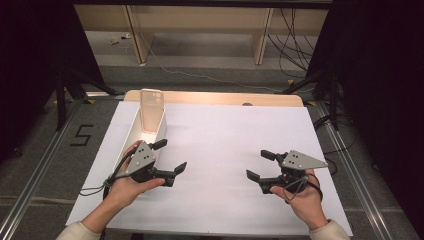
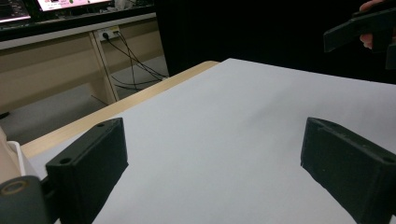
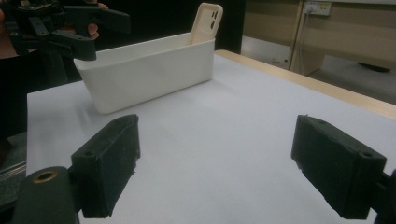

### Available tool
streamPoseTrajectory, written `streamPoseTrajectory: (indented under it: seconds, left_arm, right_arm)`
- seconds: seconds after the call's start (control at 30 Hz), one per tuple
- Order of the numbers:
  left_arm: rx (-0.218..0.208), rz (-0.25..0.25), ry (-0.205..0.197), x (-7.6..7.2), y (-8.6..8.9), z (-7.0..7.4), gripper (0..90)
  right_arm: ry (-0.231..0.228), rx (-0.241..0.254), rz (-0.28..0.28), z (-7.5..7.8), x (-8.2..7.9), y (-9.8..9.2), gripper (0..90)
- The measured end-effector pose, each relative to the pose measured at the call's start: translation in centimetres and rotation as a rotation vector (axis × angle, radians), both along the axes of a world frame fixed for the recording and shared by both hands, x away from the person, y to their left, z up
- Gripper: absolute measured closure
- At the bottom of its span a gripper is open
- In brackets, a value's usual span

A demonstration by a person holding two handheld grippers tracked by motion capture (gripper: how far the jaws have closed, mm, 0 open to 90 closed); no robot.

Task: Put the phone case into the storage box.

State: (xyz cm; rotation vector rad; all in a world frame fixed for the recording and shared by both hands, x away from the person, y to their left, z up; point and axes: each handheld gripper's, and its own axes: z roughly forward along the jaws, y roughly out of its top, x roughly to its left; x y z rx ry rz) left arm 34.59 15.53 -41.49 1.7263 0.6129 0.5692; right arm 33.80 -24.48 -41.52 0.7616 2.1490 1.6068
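Now, lower left: left gripper spread wide beside tub | lower right: right gripper released | phone case propped in tub

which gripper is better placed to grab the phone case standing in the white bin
Probably left. The left gripper hangs open right beside the white bin, where the phone case leans at the far end. The right gripper, also open, sits across the table.

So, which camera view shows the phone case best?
The right gripper view: the phone case stands tilted in the far end of the white bin, with its camera cutout visible. The high view shows it smaller and washed out by glare. The left gripper view faces the table instead.
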Motion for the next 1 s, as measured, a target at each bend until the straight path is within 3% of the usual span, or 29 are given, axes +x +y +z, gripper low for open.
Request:
streamPoseTrajectory:
  seconds: [0.1,0.27,0.33,0.37,0.43,0.47,0.5,0.57,0.6,0.8,0.83,0.9,0.93,1.0]
  left_arm:
    - [0.002,-0.007,-0.008,0.0,0.2,0.1,6.9]
    - [0.002,-0.017,-0.008,-0.1,0.5,0.2,7.2]
    - [0.003,-0.020,-0.010,-0.2,0.8,0.3,7.3]
    - [-0.002,-0.021,-0.010,-0.2,1.0,0.4,7.2]
    - [-0.008,-0.023,-0.016,-0.3,1.4,0.4,7.3]
    - [-0.011,-0.026,-0.014,-0.3,1.6,0.4,7.5]
    - [-0.014,-0.026,-0.014,-0.3,1.8,0.4,7.5]
    - [-0.014,-0.023,-0.015,-0.4,2.1,0.4,7.7]
    - [-0.014,-0.023,-0.014,-0.4,2.3,0.4,7.7]
    - [-0.007,-0.032,-0.011,-0.6,3.0,0.3,8.0]
    - [-0.009,-0.033,-0.009,-0.6,3.1,0.2,8.0]
    - [-0.009,-0.029,-0.007,-0.7,3.1,0.2,8.0]
    - [-0.006,-0.031,-0.008,-0.7,3.2,0.2,8.0]
    - [-0.004,-0.033,-0.009,-0.7,3.2,0.2,8.0]
  right_arm:
    - [0.023,0.000,0.002,0.0,-0.2,0.0,16.5]
    - [-0.014,0.003,0.006,-0.1,0.0,-0.2,16.5]
    - [0.005,-0.012,-0.002,0.0,-0.2,-0.5,16.6]
    - [-0.014,0.006,0.004,-0.1,-0.1,-0.4,16.6]
    - [-0.013,-0.006,-0.008,-0.1,-0.3,-0.9,16.6]
    - [0.010,0.000,-0.009,-0.1,-0.5,-1.0,16.6]
    - [-0.008,-0.002,-0.014,-0.2,-0.4,-1.1,16.6]
    - [0.016,0.004,-0.006,-0.2,-0.5,-1.3,16.6]
    - [-0.006,0.000,-0.011,-0.3,-0.4,-1.4,16.6]
    - [-0.007,-0.011,-0.013,-0.3,-0.3,-1.4,16.5]
    - [0.019,-0.007,-0.020,-0.3,-0.5,-1.3,16.6]
    - [0.014,-0.006,-0.021,-0.3,-0.5,-1.3,16.6]
    - [-0.012,-0.002,-0.024,-0.4,-0.3,-1.2,16.6]
    - [-0.006,-0.001,-0.019,-0.4,-0.3,-1.2,16.6]
